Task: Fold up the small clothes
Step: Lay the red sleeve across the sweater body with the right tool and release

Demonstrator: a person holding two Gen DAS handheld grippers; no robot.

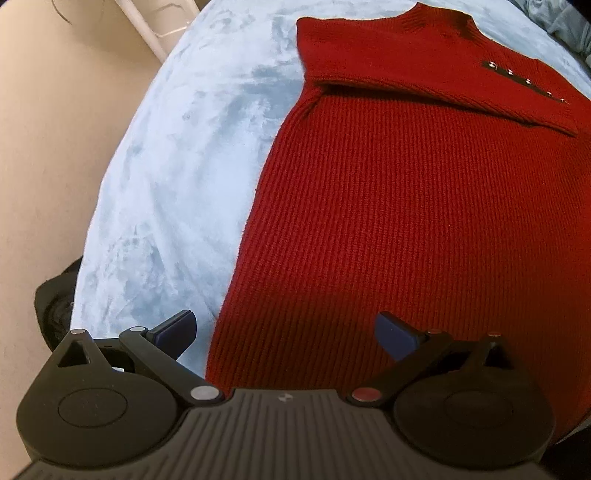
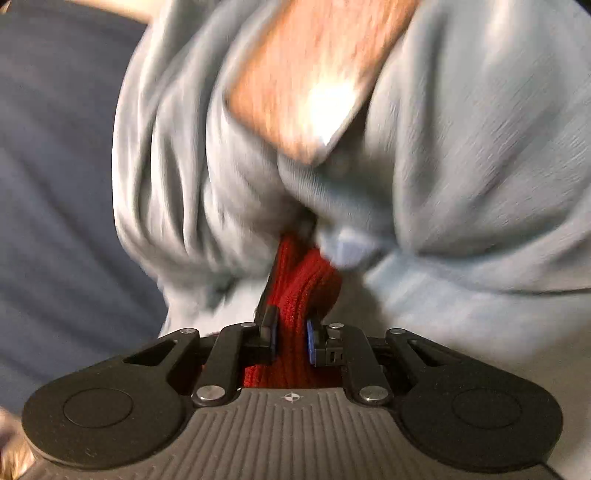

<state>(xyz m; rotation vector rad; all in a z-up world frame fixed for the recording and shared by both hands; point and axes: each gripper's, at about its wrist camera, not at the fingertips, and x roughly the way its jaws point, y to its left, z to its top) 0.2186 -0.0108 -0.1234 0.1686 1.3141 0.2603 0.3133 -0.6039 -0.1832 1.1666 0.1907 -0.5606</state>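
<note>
A red ribbed knit sweater (image 1: 406, 206) lies flat on a pale blue fleece blanket (image 1: 177, 177), neck at the far end. One sleeve (image 1: 436, 74) is folded across its chest, with a dark strip of small studs (image 1: 524, 79) on it. My left gripper (image 1: 286, 332) hovers open over the sweater's near hem, one finger over the blanket, the other over the knit. In the right wrist view my right gripper (image 2: 291, 332) is shut on a bunched piece of the red knit (image 2: 303, 284). The picture behind it is blurred.
The blanket's left edge (image 1: 122, 155) drops off to a beige floor (image 1: 55, 129), where a dark object (image 1: 55, 310) lies. A white post (image 1: 144, 29) stands at the far left. Behind the right gripper are light blue crumpled fabric (image 2: 461, 166), a tan patch (image 2: 317, 85) and dark blue cloth (image 2: 59, 184).
</note>
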